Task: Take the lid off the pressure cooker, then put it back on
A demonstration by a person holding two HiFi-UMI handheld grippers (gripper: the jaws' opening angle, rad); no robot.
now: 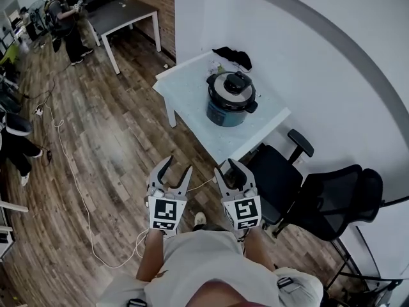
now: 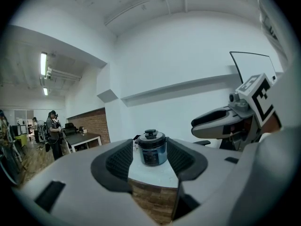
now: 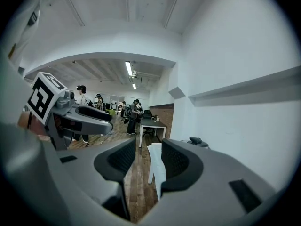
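Cooker (image 1: 229, 107) is showing a dark blue body under a black lid (image 1: 234, 85) with a silver ring. Tabletop (image 1: 186, 89) is showing white. Floor (image 1: 108, 139) is showing brown wood planks. Chairs (image 1: 335, 200) are showing black. Left claw (image 1: 174, 170) and right claw (image 1: 230, 169) are showing grey with black ribbed pads (image 2: 120, 161). Their cubes (image 1: 165, 213) are carrying black-on-white square markers.

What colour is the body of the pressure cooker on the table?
The pressure cooker body is dark teal-blue; the head view shows it best.
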